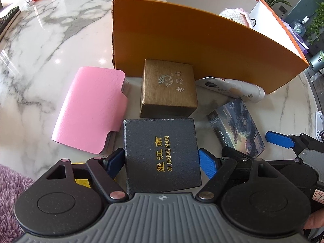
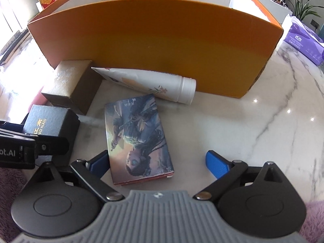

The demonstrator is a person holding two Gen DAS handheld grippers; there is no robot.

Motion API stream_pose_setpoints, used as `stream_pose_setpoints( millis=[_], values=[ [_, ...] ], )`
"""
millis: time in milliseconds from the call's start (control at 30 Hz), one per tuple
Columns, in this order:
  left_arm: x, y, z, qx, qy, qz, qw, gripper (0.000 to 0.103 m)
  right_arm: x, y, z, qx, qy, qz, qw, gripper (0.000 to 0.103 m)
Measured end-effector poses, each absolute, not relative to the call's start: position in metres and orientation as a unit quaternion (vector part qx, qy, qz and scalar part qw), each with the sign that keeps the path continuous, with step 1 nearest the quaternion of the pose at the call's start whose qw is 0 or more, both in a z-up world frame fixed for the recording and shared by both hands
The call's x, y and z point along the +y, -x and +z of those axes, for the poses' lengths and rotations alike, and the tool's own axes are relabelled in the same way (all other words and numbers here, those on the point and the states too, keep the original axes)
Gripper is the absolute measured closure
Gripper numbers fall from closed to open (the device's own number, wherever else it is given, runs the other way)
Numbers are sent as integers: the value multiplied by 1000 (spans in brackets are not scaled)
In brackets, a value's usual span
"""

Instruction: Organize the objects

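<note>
Left wrist view: the left gripper [image 1: 162, 160] brackets the dark "XI JIANG NAN" box [image 1: 162, 154], blue pads at its sides; whether they press it I cannot tell. Ahead stand a gold box [image 1: 169, 88] and the orange carton wall [image 1: 198, 46], with a pink card holder [image 1: 91, 109] alongside. The carton's contents are mostly hidden. Right gripper [image 2: 158, 162] stands released around an illustrated card pack [image 2: 139, 137], long axis pointing toward the carton, where a white tube [image 2: 154, 84] lies along its wall on the marble table [image 2: 253, 125].
</note>
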State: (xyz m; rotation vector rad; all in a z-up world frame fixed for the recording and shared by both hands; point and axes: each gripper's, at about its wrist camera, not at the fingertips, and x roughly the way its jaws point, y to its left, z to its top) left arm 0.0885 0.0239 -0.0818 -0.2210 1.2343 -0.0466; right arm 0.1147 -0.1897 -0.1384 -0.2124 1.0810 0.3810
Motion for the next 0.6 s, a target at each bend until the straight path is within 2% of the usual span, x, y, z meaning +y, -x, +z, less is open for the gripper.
stream_pose_setpoints(
  millis=[133,200,233,367,467,600],
  values=[
    [26,-87,-82,575,107,-24,810,12,-192,-109,-135,496,107,195,839,21],
    [27,-86,-80,572,110,-26,812,12,-191,-106,-133,488,117,204,841,36],
    [28,-86,-79,570,112,-26,814,12,-191,-105,-133,485,121,206,841,38],
    [29,-84,-76,567,113,-29,816,12,-199,-108,-132,491,103,207,840,36],
    [37,-81,-77,566,115,-29,816,12,-215,-115,-130,498,66,199,841,17],
    [27,-90,-74,564,113,-37,817,12,-222,-115,-125,507,40,199,838,14]
  ],
)
